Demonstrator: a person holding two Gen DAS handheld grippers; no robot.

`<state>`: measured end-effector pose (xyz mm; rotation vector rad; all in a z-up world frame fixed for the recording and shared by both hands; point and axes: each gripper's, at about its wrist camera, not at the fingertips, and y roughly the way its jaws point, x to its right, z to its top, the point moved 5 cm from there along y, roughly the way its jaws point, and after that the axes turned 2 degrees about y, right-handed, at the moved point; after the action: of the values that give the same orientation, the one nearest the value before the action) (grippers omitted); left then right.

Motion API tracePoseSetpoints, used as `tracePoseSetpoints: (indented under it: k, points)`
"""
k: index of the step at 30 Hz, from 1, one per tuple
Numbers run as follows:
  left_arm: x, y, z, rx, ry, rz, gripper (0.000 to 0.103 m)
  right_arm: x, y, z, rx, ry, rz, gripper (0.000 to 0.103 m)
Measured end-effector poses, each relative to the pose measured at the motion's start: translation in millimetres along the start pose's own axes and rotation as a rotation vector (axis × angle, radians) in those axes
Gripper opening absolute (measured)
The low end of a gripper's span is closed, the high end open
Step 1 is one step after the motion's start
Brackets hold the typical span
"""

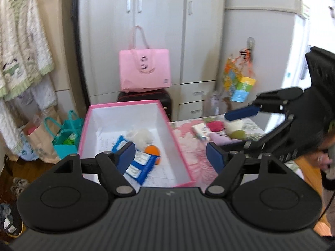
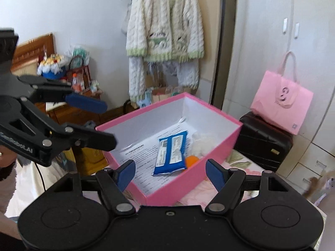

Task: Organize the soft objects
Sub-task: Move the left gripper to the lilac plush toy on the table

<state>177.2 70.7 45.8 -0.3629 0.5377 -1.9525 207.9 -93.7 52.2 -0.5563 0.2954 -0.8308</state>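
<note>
A pink box [image 1: 125,104] with a white inside sits on a floral cloth [image 1: 194,152]. In it lie a blue tissue pack [image 1: 138,165], a white fluffy toy [image 1: 140,136] and an orange ball [image 1: 152,150]. The box [image 2: 178,190], pack [image 2: 170,152], toy [image 2: 202,144] and ball [image 2: 191,160] show in the right wrist view too. My left gripper [image 1: 170,156] is open and empty above the box's near end. My right gripper [image 2: 170,173] is open and empty over the box's near corner. Right of the box lie a tissue pack [image 1: 201,130], a red soft thing [image 1: 215,125], a lilac cloth [image 1: 219,139] and a white-green toy [image 1: 235,130].
A pink tote bag [image 1: 144,71] stands on a black suitcase [image 1: 165,98] before grey wardrobes [image 1: 159,21]. A knit cardigan [image 2: 165,31] hangs on the wall. Paper and teal bags [image 1: 62,136] stand on the floor left of the box. A wooden cabinet [image 2: 69,113] holds clutter.
</note>
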Motion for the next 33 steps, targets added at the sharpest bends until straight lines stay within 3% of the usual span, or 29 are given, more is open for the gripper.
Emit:
tracePoseSetpoints:
  k: [7,14,24,33]
  points:
    - [33.4,-5.0,-11.1,-0.008,0.019,-0.114,0.074,38.2,-59.1,-27.0,0.070,0.099,-0.040,0.079]
    - [70.4,17.2,-22.1,-0.066,0.060,-0.183,0.074,67.3,-77.0,-66.9,0.089,0.149,-0.056,0.079]
    - [107.7,65.5,-30.3,-0.132,0.073,-0.254,0.074,90.4,-50.6,-129.2,0.021,0.139,-0.051,0.079]
    - [125.4,122.4,-33.0,-0.160,0.019,-0.283,0.075,100.5,-11.4,-155.1,0.022,0.075,-0.112,0.079]
